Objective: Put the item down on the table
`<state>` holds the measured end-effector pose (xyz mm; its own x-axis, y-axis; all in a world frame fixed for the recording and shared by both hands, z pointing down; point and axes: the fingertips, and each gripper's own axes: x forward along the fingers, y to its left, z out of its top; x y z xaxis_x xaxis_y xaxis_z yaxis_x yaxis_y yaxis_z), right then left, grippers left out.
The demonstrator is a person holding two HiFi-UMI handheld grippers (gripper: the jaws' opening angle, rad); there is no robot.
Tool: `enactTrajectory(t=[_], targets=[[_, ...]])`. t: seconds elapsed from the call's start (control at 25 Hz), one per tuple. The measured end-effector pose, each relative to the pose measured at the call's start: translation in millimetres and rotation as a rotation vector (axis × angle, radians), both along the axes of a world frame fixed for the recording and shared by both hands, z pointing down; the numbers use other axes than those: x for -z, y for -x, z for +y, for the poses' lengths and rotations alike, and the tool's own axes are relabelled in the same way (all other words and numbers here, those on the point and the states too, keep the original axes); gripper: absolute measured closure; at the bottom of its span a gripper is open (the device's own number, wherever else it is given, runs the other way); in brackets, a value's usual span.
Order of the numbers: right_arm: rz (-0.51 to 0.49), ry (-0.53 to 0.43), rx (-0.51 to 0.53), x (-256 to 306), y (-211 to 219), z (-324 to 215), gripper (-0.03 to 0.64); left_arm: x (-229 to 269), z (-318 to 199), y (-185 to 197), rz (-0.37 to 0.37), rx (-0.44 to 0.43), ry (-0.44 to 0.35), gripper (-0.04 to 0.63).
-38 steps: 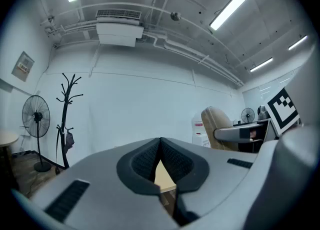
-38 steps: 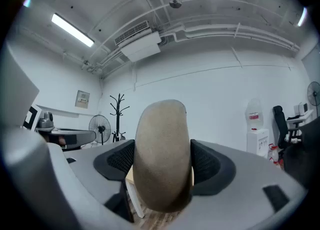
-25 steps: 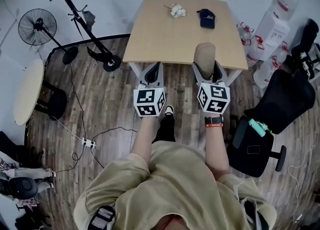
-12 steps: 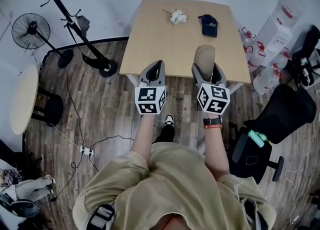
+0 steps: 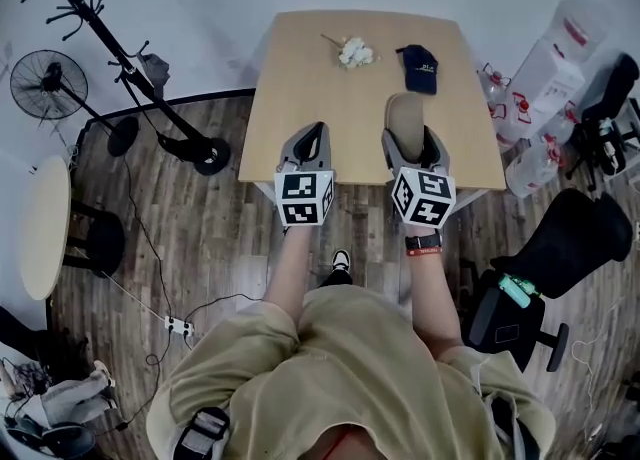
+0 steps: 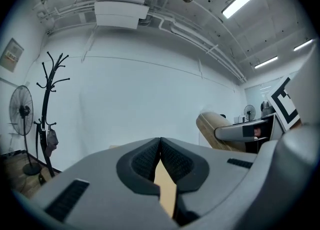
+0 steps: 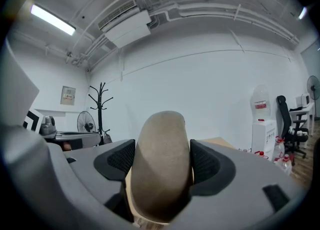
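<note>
A tan, rounded oblong item [image 5: 405, 115], much like a slipper, stands up between the jaws of my right gripper [image 5: 408, 144], which is shut on it. In the right gripper view the tan item [image 7: 162, 161] fills the gap between the two black pads [image 7: 207, 166]. My left gripper [image 5: 314, 136] is shut with nothing in it, and its pads [image 6: 145, 161] meet at the tips. Both grippers hang over the near part of the light wooden table [image 5: 310, 88], side by side.
A white flower bunch [image 5: 353, 51] and a navy cap [image 5: 418, 66] lie at the table's far end. A coat rack [image 5: 125, 53] and fan [image 5: 45, 83] stand left. Water bottles [image 5: 560, 43] and a black office chair [image 5: 560, 243] stand right. A round side table [image 5: 38, 213] stands at far left.
The person has stepped toward the table. Both grippers, before short of its near edge, are now over the tabletop. The right gripper still holds the tan item.
</note>
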<state>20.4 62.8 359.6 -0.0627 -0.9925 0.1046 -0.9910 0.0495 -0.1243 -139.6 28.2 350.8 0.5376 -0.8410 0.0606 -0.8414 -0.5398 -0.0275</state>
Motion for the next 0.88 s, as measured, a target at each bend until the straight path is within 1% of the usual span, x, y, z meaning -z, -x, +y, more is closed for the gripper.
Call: enactTrajectory(t=[0.16, 0.28, 0.44, 0.56, 0.68, 0.88], targets=[[0.022, 0.007, 0.003, 2, 5, -38, 0.259, 2, -40, -2, 0.020, -0.024, 0.007, 0.572], [0.021, 0.005, 0.006, 2, 7, -66, 0.259, 2, -67, -4, 0.035, -0.041, 0.001, 0.572], [0.013, 0.005, 0.014, -4, 7, -98, 0.262, -4, -98, -9, 0.036, -0.058, -0.001, 0.572], [-0.004, 0.012, 0.009, -11, 5, -113, 0.262, -9, -114, -9, 0.035, -0.060, 0.009, 0.572], [-0.024, 0.019, 0.006, -18, 3, -126, 0.262, -16, -132, -11, 0.047, -0.045, 0.037, 0.572], [-0.056, 0.040, 0.021, -30, -8, -147, 0.262, -31, -151, -31, 0.025, -0.044, 0.053, 0.572]])
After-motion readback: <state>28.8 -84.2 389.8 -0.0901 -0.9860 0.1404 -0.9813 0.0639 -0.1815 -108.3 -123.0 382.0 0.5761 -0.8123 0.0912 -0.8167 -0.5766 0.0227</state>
